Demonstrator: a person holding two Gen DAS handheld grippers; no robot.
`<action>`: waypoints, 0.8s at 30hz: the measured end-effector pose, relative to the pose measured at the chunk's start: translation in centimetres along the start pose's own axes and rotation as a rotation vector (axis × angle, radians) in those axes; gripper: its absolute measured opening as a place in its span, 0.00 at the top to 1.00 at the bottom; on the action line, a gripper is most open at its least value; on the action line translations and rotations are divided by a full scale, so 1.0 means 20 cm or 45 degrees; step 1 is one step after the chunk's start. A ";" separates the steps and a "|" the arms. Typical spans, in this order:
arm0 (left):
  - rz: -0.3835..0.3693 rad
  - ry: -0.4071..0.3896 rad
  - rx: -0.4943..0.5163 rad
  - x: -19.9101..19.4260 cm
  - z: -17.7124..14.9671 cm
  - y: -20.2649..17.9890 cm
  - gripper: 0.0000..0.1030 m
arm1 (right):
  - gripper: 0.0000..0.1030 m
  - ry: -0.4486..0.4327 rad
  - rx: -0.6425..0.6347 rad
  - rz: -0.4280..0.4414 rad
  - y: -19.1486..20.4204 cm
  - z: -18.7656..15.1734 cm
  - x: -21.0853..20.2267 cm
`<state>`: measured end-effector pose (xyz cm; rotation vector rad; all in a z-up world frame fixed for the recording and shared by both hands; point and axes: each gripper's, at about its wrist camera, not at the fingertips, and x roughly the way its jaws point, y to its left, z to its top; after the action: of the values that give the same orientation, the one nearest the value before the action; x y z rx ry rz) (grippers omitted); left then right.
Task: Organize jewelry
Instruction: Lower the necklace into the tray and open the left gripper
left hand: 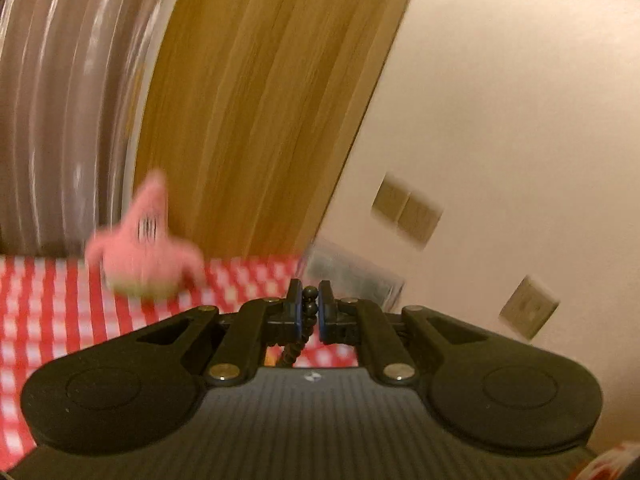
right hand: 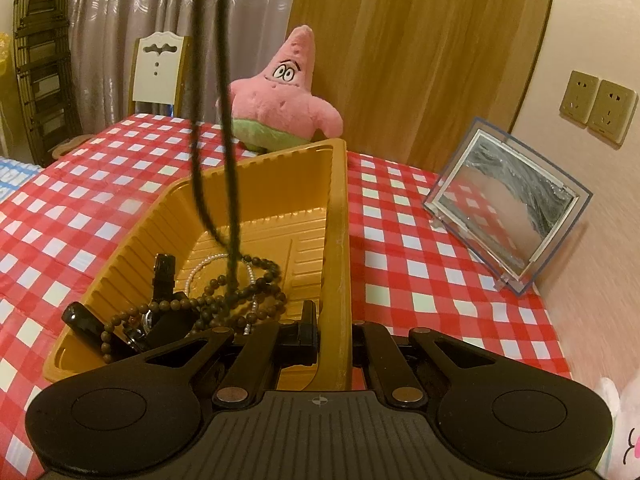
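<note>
My left gripper [left hand: 310, 306] is shut on a strand of dark beads [left hand: 310, 300], which runs down between the pads and hangs below; this view is blurred. In the right wrist view the same dark strand [right hand: 228, 152] hangs as a loop from above into the yellow plastic tray [right hand: 280, 156]. Its lower end lies among brown bead necklaces [right hand: 240, 292], a pearl strand [right hand: 208, 260] and a black watch [right hand: 164, 276] in the tray. My right gripper [right hand: 335, 332] is shut on the tray's right wall, one finger inside and one outside.
A red-and-white checked cloth [right hand: 400, 240] covers the table. A pink star plush [right hand: 280, 96] sits behind the tray. A clear framed mirror [right hand: 508, 204] leans against the wall at right. A white chair [right hand: 158, 72] stands beyond the far edge, with curtains behind.
</note>
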<state>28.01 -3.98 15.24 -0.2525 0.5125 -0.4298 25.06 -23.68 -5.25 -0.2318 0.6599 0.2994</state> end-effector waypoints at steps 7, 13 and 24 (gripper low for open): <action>0.026 0.261 -0.158 0.32 -0.32 0.14 0.94 | 0.97 0.001 0.001 0.000 0.00 0.00 0.00; 0.150 0.371 -0.250 0.51 -0.48 0.29 0.94 | 0.97 0.001 0.002 0.000 0.00 -0.01 0.00; 0.284 0.428 -0.261 0.55 -0.61 0.41 0.70 | 0.97 0.009 0.004 0.000 -0.01 -0.01 0.02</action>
<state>32.94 -3.35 -2.48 -0.3186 0.9071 -0.2012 25.20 -23.83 -5.61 -0.2300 0.6669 0.2976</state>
